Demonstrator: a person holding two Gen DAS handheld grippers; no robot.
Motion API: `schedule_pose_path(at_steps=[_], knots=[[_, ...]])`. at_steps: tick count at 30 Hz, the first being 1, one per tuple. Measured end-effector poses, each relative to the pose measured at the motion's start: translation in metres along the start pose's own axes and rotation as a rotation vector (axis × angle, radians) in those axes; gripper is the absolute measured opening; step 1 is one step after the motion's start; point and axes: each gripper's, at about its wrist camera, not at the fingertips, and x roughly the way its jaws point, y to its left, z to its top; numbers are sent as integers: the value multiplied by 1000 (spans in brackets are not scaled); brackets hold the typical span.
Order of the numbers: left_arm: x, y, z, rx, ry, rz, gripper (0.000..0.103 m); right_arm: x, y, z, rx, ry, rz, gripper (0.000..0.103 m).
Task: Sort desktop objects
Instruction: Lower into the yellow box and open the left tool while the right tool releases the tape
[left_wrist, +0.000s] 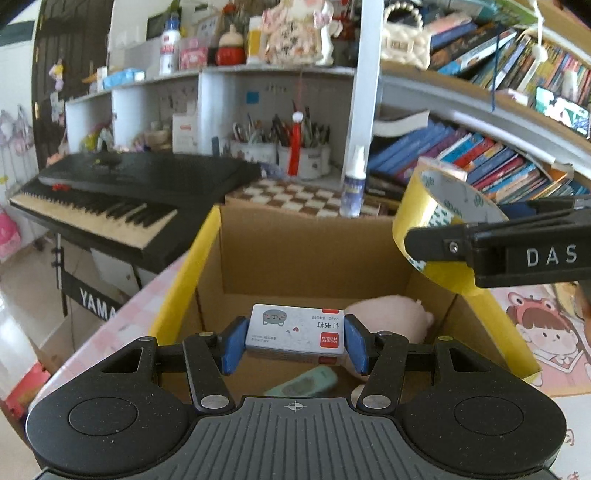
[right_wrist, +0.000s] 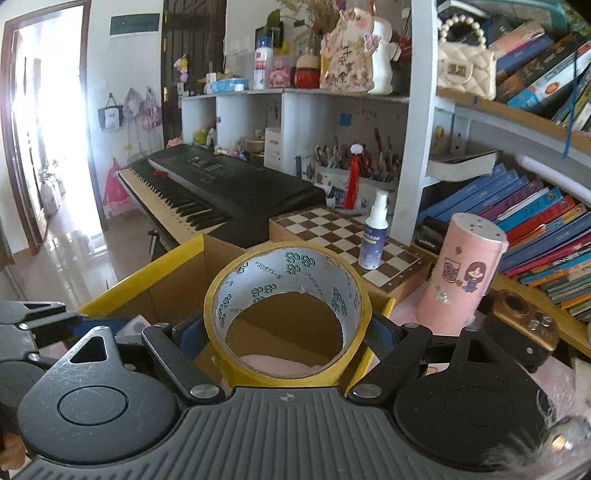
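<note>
My left gripper (left_wrist: 294, 341) is shut on a small white box of staples (left_wrist: 295, 329) and holds it over the open cardboard box (left_wrist: 306, 243) with yellow-taped rims. Inside the box lie a pink plush toy (left_wrist: 391, 317) and a green flat object (left_wrist: 304, 380). My right gripper (right_wrist: 286, 332) is shut on a roll of yellow tape (right_wrist: 288, 280) and holds it above the box's right rim; the roll also shows in the left wrist view (left_wrist: 436, 218).
A black keyboard (right_wrist: 221, 188) stands left of the box. Behind it are a chessboard (right_wrist: 347, 236), a spray bottle (right_wrist: 375, 232), a pink canister (right_wrist: 461, 273), pen cups and bookshelves. A brown gadget (right_wrist: 524, 317) lies at the right on the pink table cover (left_wrist: 546, 332).
</note>
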Motion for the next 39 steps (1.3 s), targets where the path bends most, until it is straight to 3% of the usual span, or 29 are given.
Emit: schedule_pose_path(at_steps=[8,17,26,29,39], knots=[[24,-6,-4,42,95,0,55,35,-3,4,-47,63,73,84],[38,-12,-3,50,145,5,56,70,6,3,-106,191,168,84],[38,-14,-1,53,151,18,57,81,6,1,-112,250,208,84],[33,-18,0,71,135,30,69,83,7,1,-119,270,216,84],[25,-22,1,77,121,47,74,87,6,2,-111,292,235,85]])
